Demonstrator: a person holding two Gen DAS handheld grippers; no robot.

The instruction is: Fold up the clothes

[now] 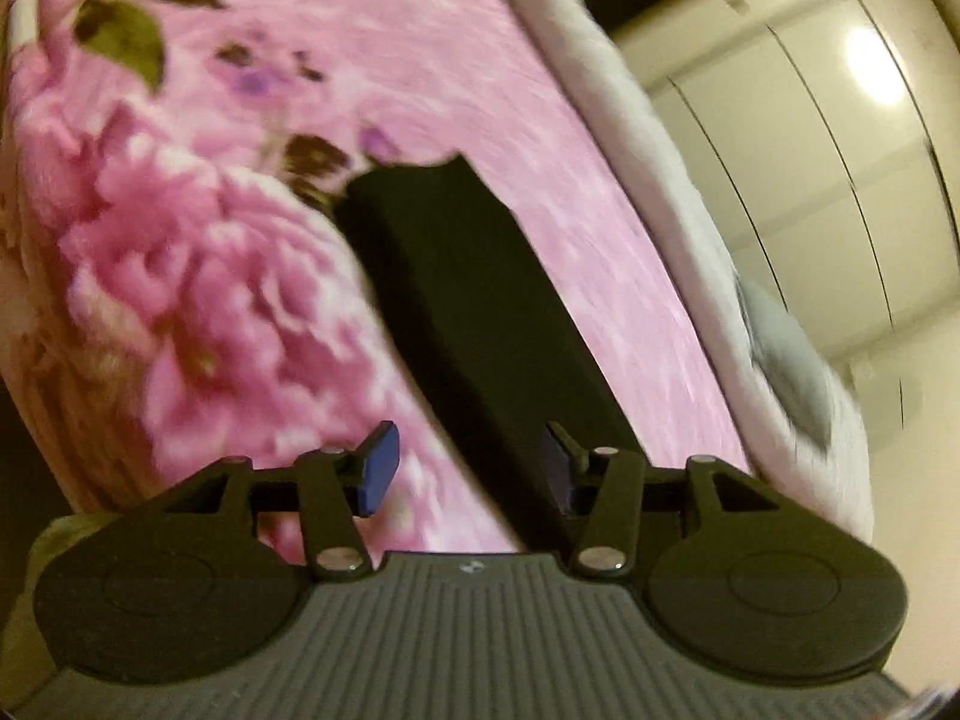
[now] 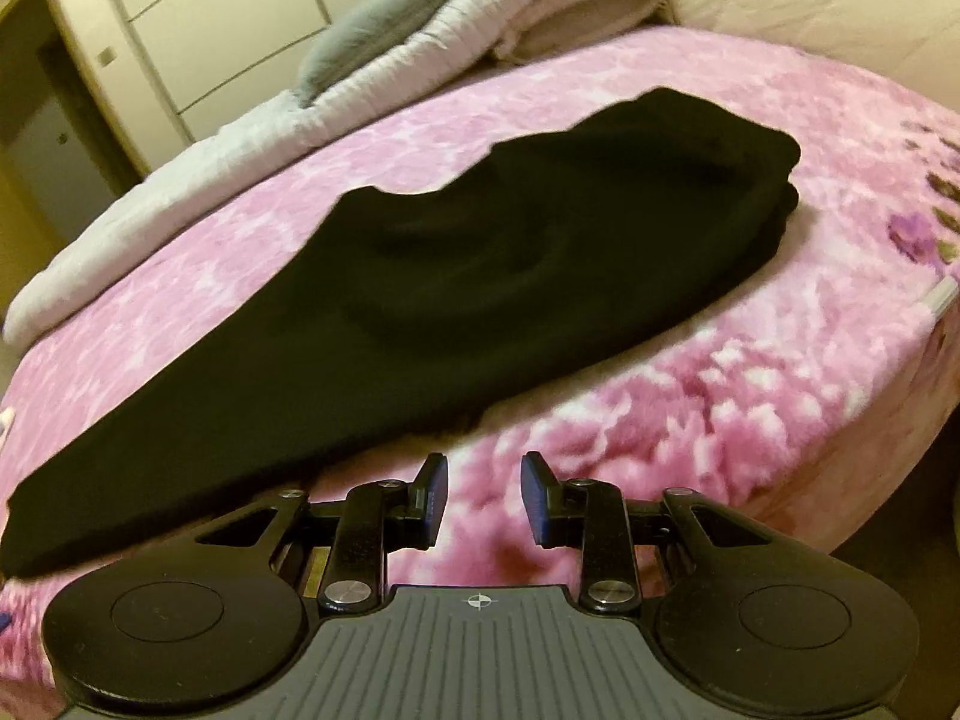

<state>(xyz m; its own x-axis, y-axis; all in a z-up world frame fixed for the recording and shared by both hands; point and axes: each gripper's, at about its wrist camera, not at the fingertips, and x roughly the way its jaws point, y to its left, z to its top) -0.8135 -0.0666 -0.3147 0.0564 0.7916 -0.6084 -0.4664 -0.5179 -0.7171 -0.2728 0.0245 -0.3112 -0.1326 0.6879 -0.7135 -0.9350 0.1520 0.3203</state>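
Note:
A black garment (image 2: 480,252) lies folded into a long strip across the pink flowered blanket (image 2: 720,396) on the bed. In the right wrist view its near edge is just beyond my right gripper (image 2: 485,498), which stands open over the blanket with nothing between its blue pads. The left wrist view is tilted and blurred. There the black garment (image 1: 474,312) runs as a narrow band from the middle of the blanket (image 1: 198,276) down under my left gripper (image 1: 467,471). That gripper's jaws stand wide apart. The right pad (image 1: 555,474) is over the cloth and the left pad is over the blanket. Neither pad presses on the cloth.
A white duvet (image 2: 198,162) with a grey pillow (image 2: 372,36) on it is bunched along the far side of the bed. Pale wardrobe doors (image 2: 210,12) and a doorway (image 2: 42,120) stand behind. The bed's edge (image 2: 900,450) drops off at the right.

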